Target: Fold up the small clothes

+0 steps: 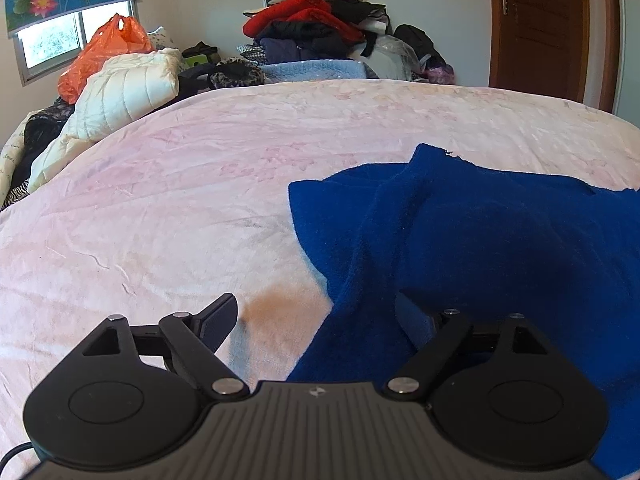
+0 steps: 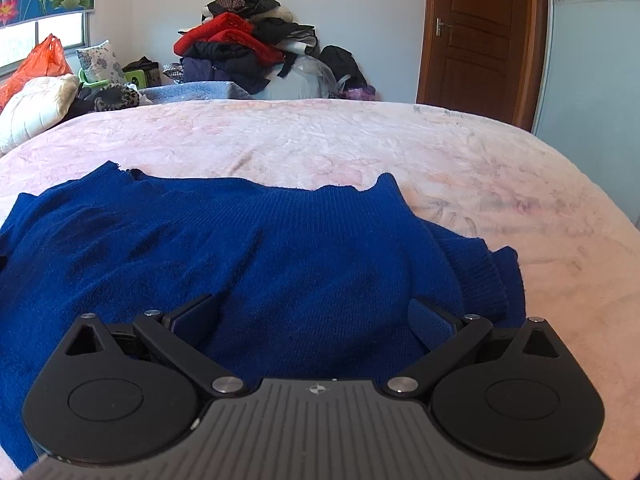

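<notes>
Grippers left [image 1: 320, 320] and right [image 2: 316, 320] hover low, level, fingers spread over blue sweater [image 2: 248, 248].

A bed [image 1: 160, 208] covered by a pale pink, creased blanket [image 2: 460, 168] is carrying everything here. A blue knitted sweater [image 2: 280, 248] is lying rumpled directly on the blanket, near its front edge. Along the bed's far left side, a white quilted jacket [image 1: 124, 96] is resting beside an orange plastic bag [image 1: 104, 52] and some dark clothes.
</notes>
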`<state>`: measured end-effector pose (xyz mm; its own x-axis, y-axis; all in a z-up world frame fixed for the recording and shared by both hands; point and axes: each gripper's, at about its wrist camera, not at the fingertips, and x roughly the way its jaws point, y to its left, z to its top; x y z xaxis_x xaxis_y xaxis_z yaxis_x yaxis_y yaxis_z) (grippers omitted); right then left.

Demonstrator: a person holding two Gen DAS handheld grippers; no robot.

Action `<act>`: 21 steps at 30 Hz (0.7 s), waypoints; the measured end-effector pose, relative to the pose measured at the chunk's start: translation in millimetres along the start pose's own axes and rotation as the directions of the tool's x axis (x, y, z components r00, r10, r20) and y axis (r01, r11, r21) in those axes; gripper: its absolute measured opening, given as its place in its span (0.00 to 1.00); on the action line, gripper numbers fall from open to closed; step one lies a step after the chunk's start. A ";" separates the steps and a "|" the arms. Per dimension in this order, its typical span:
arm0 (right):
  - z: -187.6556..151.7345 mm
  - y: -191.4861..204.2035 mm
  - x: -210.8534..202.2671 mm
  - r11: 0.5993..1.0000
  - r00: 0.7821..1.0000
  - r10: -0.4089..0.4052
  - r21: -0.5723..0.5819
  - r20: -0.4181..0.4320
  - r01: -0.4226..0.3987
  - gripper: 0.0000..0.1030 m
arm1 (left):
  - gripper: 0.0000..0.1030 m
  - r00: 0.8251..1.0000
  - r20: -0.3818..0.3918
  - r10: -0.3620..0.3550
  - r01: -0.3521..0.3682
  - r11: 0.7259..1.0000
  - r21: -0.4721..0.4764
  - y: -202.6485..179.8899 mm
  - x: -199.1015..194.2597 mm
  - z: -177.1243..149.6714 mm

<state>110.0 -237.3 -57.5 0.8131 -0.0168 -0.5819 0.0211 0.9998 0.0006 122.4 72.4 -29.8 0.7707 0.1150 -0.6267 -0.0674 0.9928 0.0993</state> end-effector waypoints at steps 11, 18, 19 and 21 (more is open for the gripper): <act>-0.5 1.6 0.2 1.000 1.000 -0.007 -0.005 -0.001 0.007 1.00 | 1.00 0.999 0.039 -0.019 0.024 0.991 -0.131 18.1 2.2 -16.7; -0.9 2.0 0.7 1.000 1.000 -0.007 -0.005 -0.002 0.007 1.00 | 1.00 0.999 0.043 -0.022 0.028 0.990 -0.138 18.0 2.4 -18.2; -1.3 2.2 1.3 1.000 1.000 -0.007 -0.008 -0.002 0.007 1.00 | 1.00 0.999 0.041 -0.027 0.033 0.989 -0.144 19.0 2.8 -18.3; -1.8 2.0 1.8 1.000 1.000 -0.004 -0.006 -0.002 0.004 1.00 | 1.00 0.998 0.038 -0.040 0.045 0.986 -0.159 22.0 3.6 -18.8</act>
<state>110.5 -235.3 -60.0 0.8120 -0.0212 -0.5832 0.0210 0.9998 -0.0072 111.7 95.3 -44.4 0.7965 0.0740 -0.6001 -0.1326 0.9897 -0.0538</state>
